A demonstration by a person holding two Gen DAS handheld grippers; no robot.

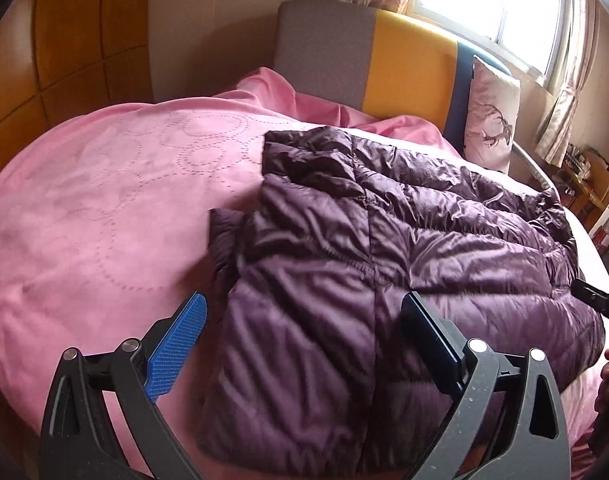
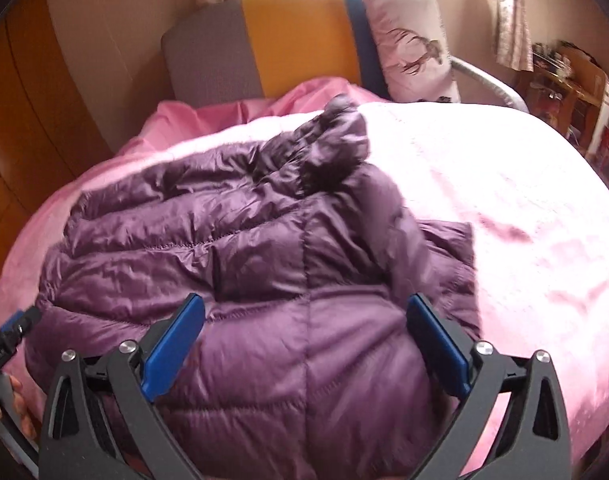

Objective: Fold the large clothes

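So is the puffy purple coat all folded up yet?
Partly. The purple coat lies on the pink bed cover with its sides seemingly folded in. The left gripper and right gripper are open, holding nothing. The furry hood still sticks out.

Jacket (image 1: 364,272) lay on bed cover (image 1: 104,220), ahead of & under both grippers' fingers; pillow (image 1: 490,116) stood against headboard (image 1: 404,64) beyond.

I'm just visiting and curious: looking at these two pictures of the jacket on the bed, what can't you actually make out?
- Purple jacket: its near hem is cut off by the bottom edge and the left gripper in the left wrist view.
- Its hood: blurred in the right wrist view; the underside is hidden.
- Shelf clutter: too small and distorted at the fisheye rim.
- Window: glare washes out the outside.
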